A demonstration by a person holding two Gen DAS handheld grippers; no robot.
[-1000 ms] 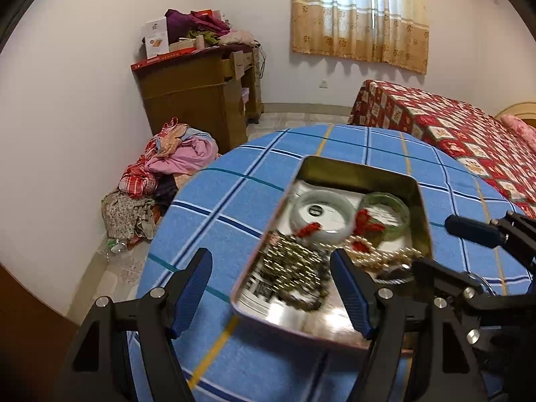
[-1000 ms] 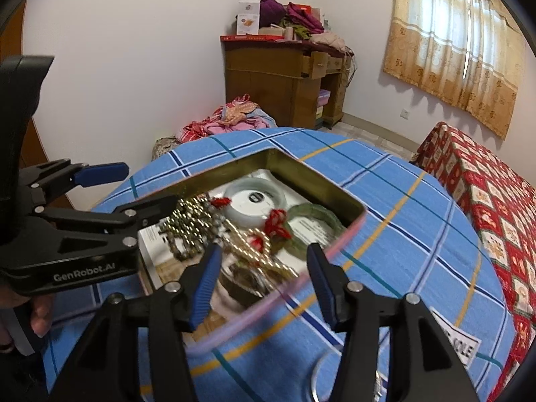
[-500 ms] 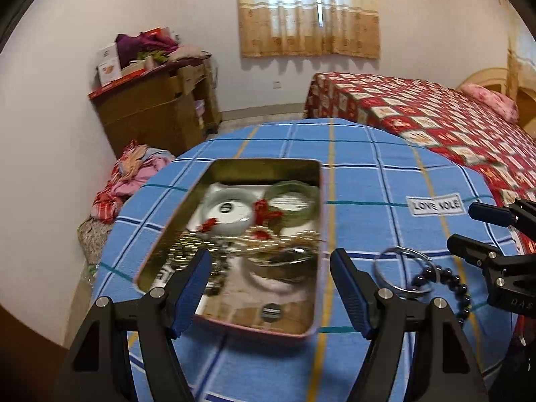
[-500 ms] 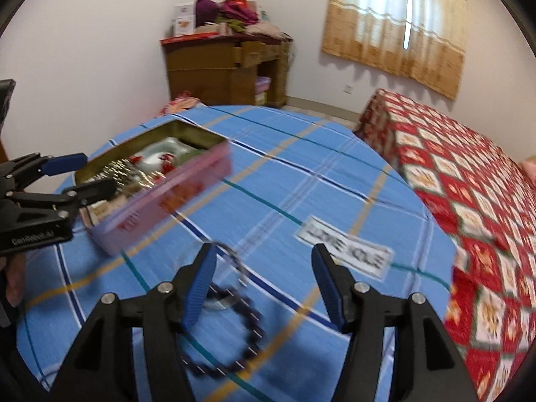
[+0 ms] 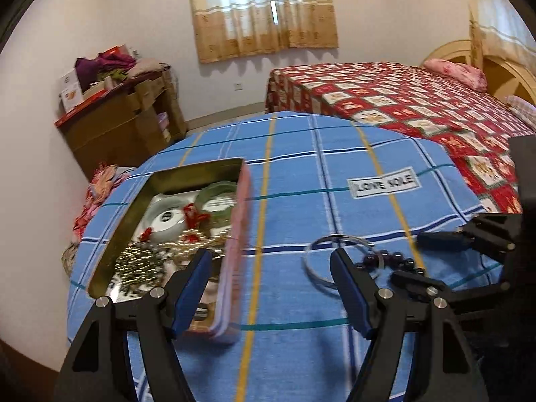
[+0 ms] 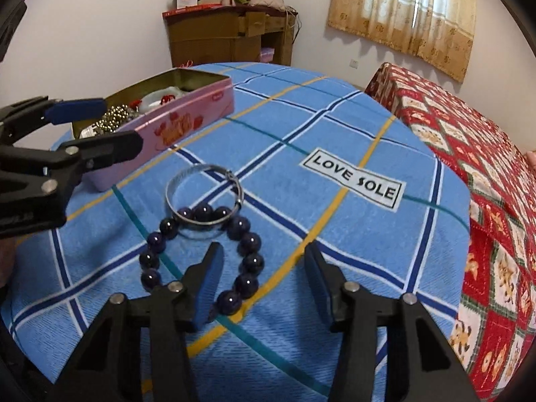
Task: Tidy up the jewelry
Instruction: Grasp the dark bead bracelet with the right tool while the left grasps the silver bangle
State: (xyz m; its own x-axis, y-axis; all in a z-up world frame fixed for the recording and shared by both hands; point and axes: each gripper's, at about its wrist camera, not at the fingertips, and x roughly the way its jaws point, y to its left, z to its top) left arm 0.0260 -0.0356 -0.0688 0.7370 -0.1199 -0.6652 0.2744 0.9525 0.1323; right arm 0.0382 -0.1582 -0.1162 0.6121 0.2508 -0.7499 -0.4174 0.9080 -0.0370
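Dark bead bracelet (image 6: 201, 254) on blue checked surface (image 6: 335, 234), silver bangle (image 6: 204, 197) overlapping its far edge. My right claw (image 6: 264, 284) released, empty, bracelet just ahead-left, left finger over loop. My left claw (image 5: 271, 288) released, empty, farther off beside pink tin (image 6: 187, 117). Right nearer; judge it picks.

From my left gripper (image 5: 271, 268), its fingers spread wide with nothing between them, I see the pink tin (image 5: 234, 251) of jewelry at left on the blue checked cloth (image 5: 294, 201), a silver bangle (image 5: 321, 261) touching dark beads (image 5: 392, 259), and my right gripper (image 5: 422, 258) beyond.
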